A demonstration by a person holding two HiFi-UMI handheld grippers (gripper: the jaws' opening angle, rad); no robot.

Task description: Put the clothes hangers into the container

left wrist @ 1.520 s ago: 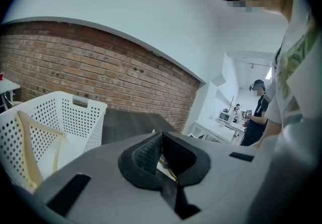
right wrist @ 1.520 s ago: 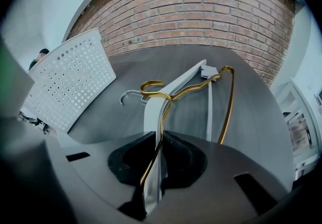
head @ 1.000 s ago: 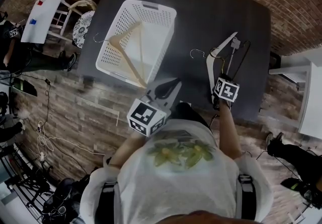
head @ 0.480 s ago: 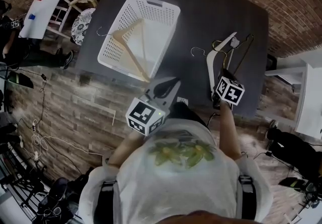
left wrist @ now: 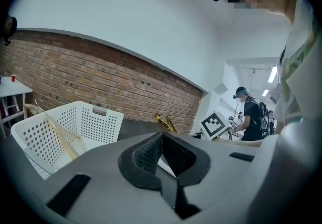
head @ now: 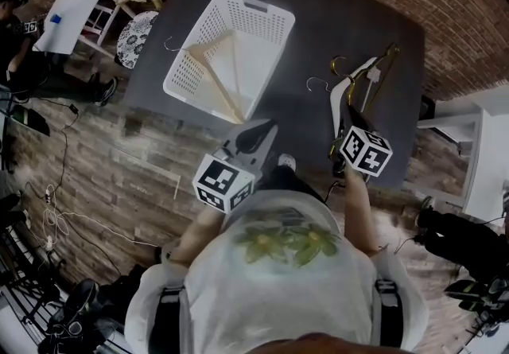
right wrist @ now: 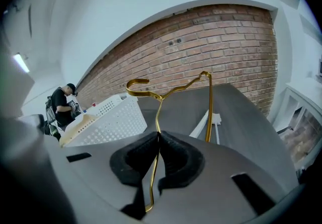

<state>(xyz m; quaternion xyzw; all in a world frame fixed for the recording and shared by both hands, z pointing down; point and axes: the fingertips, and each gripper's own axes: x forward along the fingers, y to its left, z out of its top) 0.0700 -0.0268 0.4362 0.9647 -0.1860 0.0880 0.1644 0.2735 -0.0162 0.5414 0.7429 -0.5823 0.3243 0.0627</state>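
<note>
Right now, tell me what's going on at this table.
A person works with a claw in each hand. The right claw is shut on a gold wire hanger, holding it up over the dark table. The left claw is shut and empty beside the white basket, which already holds a wooden hanger. A white hanger lies on the table.
</note>
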